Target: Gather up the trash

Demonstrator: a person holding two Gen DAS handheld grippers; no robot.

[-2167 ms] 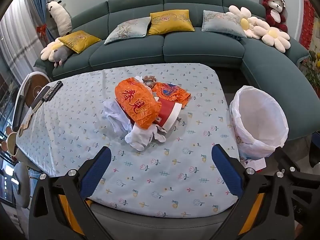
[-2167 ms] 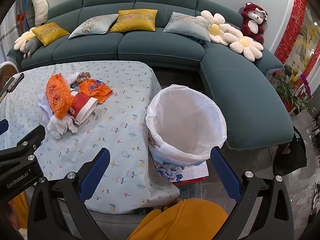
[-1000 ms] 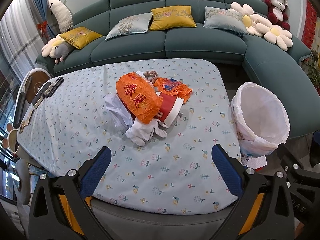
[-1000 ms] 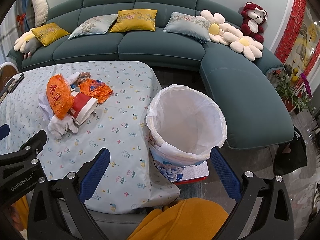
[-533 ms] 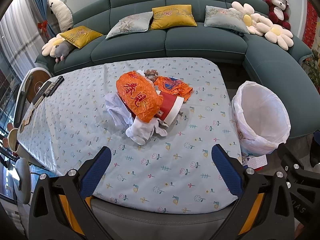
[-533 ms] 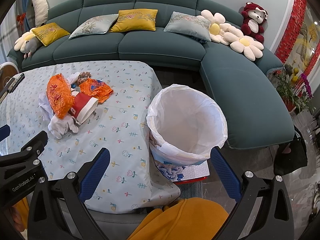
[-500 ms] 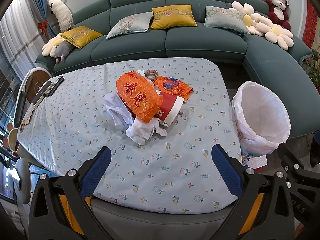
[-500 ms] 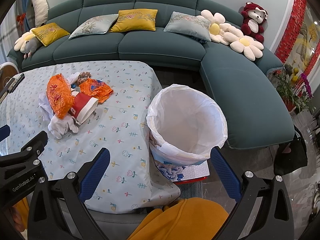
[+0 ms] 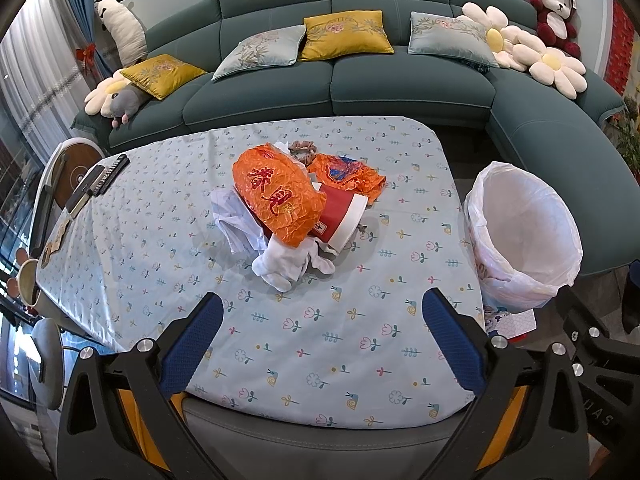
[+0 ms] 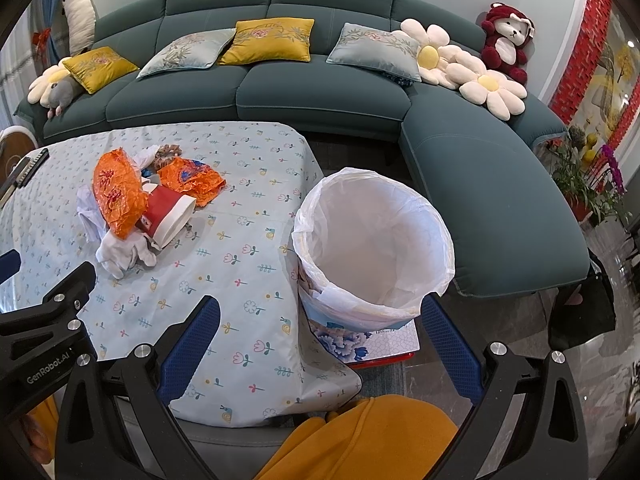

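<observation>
Orange wrappers [image 9: 276,192], red cup [image 9: 340,216], white tissue [image 9: 286,266] heaped mid-table | my left gripper [image 9: 322,336] spread, empty, aimed there | right gripper [image 10: 320,344] spread over lined bin [image 10: 374,240] | best: pinch 1 loose piece low.

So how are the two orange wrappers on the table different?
The big wrapper is puffed up and lies on top of the pile, over the red cup and white tissues; the small wrapper lies flatter on the cloth, behind the cup. The big wrapper shows red characters; the small wrapper has a blue patch. Both are crinkled, orange, and not yet in the bin.
</observation>
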